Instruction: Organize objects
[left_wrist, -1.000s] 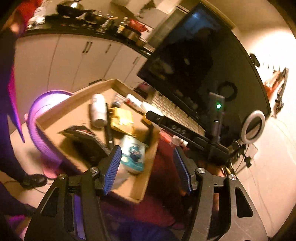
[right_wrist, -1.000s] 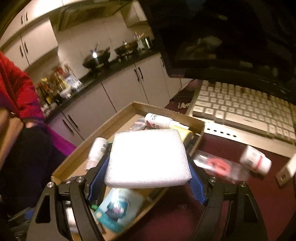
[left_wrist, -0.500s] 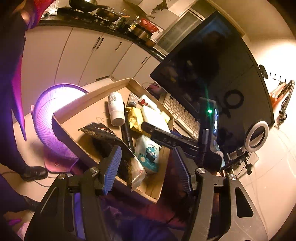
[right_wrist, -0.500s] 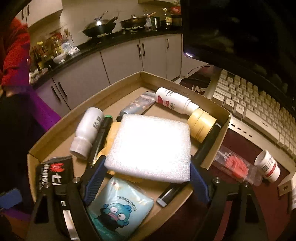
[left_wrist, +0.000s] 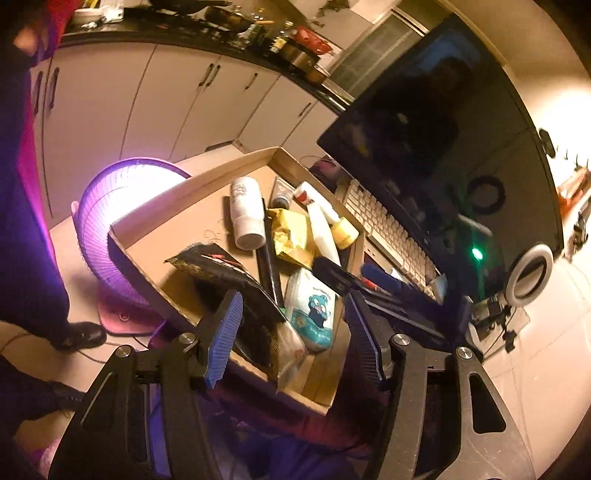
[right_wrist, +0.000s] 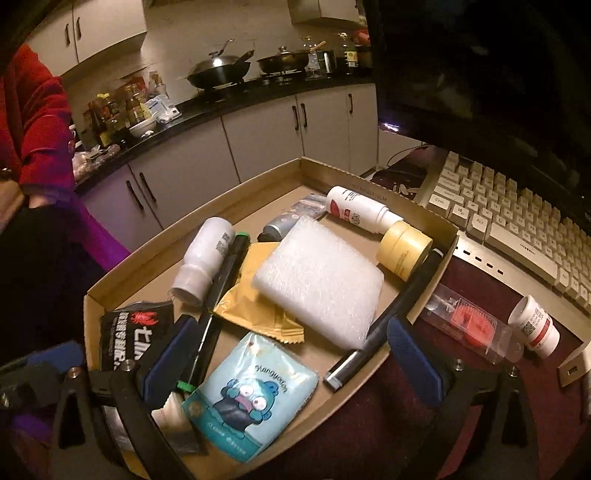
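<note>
Kitchen cabinets and a dark counter with woks and bottles form the background; in front, a bench (right_wrist: 424, 406) with a dark red cover carries a shallow cardboard box (right_wrist: 369, 181), a pale keyboard (right_wrist: 517, 218) and a large dark monitor (right_wrist: 480, 55).

Right wrist view: the right gripper (right_wrist: 291, 363) hangs over the near edge of the box, its jaws opening and spread wide; the blue pads touch nothing. A white foam pad (right_wrist: 317, 284) lies free in the box just ahead of the gripper, resting partly on a yellow wrapper (right_wrist: 251, 302) and against a long black pen-like stick (right_wrist: 391, 314) along the right wall. Also in the box: a white bottle (right_wrist: 205, 258) lying on its side, a black marker with a green tip (right_wrist: 221, 291), a white tube with red print (right_wrist: 358, 214), a yellow tape roll (right_wrist: 404, 249), a light blue cartoon pouch (right_wrist: 251, 395) and a black snack packet (right_wrist: 125, 336). Outside the box, on the bench, lie a clear case with a red part inside (right_wrist: 469, 325) and a small white pill bottle (right_wrist: 535, 328).

Left wrist view: the left gripper (left_wrist: 291, 332) is held above the near corner of the box, jaws apart and empty. A purple-lit fan (left_wrist: 110, 229) stands on the floor beyond the box, and a ring light (left_wrist: 530, 271) stands to the right.
</note>
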